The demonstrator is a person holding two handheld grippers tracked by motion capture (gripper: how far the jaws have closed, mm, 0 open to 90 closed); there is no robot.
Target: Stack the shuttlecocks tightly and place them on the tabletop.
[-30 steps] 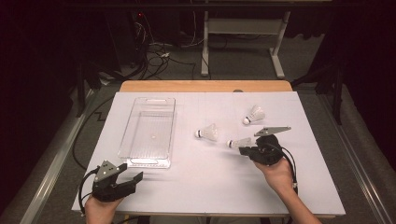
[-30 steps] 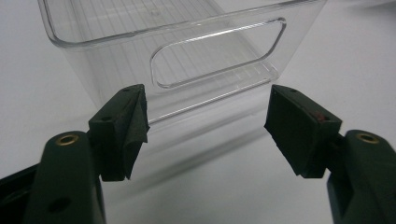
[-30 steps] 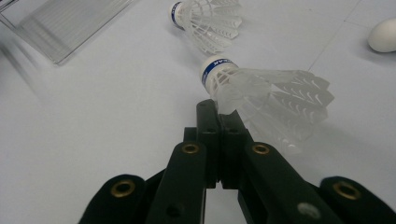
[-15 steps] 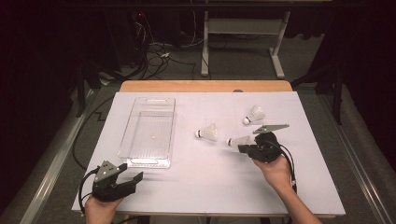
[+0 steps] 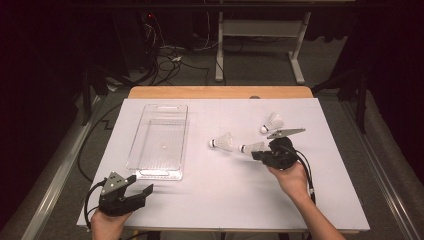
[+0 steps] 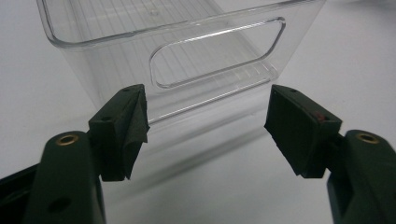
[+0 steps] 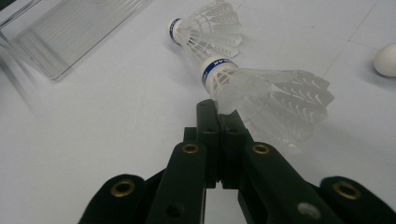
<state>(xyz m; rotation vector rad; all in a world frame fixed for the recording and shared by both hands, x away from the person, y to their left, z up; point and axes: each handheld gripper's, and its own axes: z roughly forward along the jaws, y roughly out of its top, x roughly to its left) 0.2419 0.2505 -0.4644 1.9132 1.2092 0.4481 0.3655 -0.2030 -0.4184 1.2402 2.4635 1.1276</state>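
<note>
The rectangular table (image 5: pixel 200 210), covered by a white sheet, showed a wooden strip along its far edge; a clear plastic rectangular bin (image 5: pixel 159 140) stood left of centre; two white feathered shuttlecocks (image 5: pixel 222 142) (image 5: pixel 273 121) lay apart to its right.

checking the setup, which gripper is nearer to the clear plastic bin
Left. The left gripper sits just below the near end of the clear plastic bin, jaws open toward it. The right gripper is off to the bin's right, shut on a shuttlecock.
</note>
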